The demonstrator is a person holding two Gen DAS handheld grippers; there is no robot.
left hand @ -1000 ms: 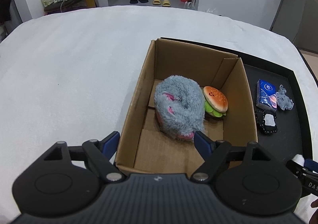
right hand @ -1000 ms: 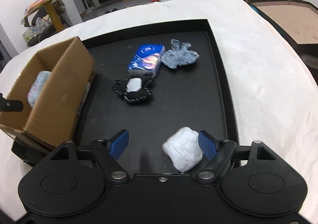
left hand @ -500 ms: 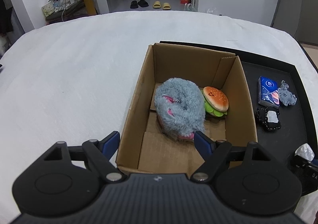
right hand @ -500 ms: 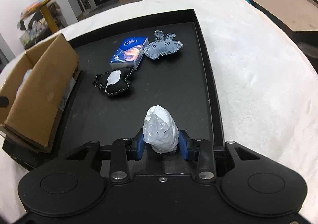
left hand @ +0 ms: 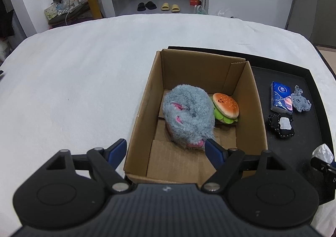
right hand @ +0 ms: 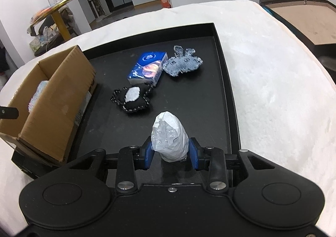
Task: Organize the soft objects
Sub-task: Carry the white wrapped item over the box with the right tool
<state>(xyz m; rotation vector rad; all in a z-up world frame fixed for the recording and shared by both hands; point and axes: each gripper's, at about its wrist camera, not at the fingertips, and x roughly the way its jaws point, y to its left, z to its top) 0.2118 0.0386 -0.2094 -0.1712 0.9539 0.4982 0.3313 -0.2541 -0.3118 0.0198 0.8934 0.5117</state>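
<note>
1. Right gripper [right hand: 170,150]: blue pads clamped on a white crinkled plastic bundle [right hand: 169,135], held over the near end of the black tray [right hand: 227,81].
2. Left gripper [left hand: 166,152]: jaws wide, nothing between them, hovering over the near edge of the cardboard box [left hand: 145,111].
3. Only the left wrist view shows the box interior: grey fluffy plush [left hand: 189,115] with burger plush [left hand: 225,105] touching it on the right.
4. Right wrist view shows the tray best: blue tissue pack [right hand: 148,67], denim plush [right hand: 182,63] touching it, black stitched cushion [right hand: 132,97] just in front.
5. Box sits on the tray's left end; white cloth-covered table [left hand: 73,79] underneath.
</note>
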